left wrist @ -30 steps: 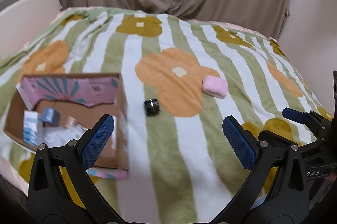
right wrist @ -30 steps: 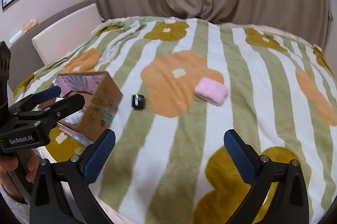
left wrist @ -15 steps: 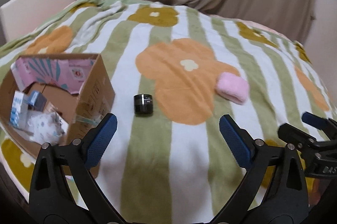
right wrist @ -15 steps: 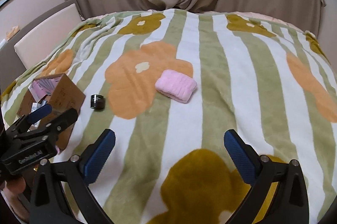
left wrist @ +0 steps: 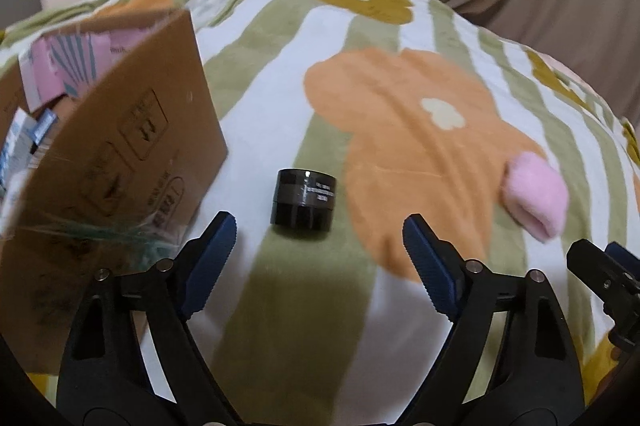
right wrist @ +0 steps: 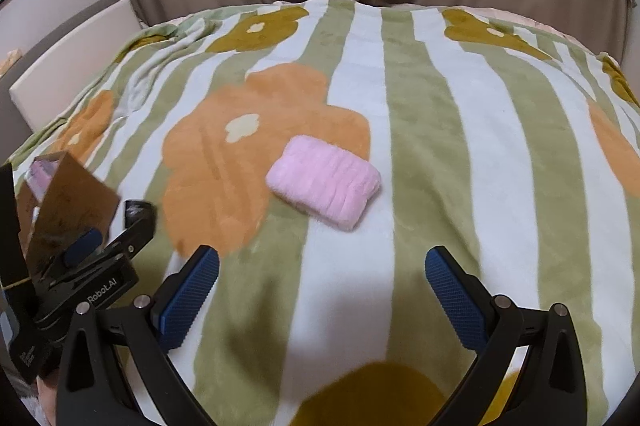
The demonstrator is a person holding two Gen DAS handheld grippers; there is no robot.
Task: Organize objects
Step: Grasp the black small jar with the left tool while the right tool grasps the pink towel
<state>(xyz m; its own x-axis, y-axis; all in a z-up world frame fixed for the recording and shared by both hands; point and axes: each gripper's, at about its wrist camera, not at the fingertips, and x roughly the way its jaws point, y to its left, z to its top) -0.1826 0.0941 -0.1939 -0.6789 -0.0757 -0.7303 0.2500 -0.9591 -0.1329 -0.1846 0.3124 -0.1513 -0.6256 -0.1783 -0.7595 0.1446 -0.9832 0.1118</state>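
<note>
Fingers [left wrist: 212,250] spread wide, black jar [left wrist: 304,202] just ahead.

On the blanket [left wrist: 400,326], the jar [left wrist: 304,202] stands at 12 o'clock, the cardboard box [left wrist: 108,161] at 10 o'clock beside it, the folded towel [left wrist: 536,197] at 2 o'clock.

"Robot.AI" is readable on the left gripper [right wrist: 108,238]; the black jar's [left wrist: 304,199] label is illegible.
</note>
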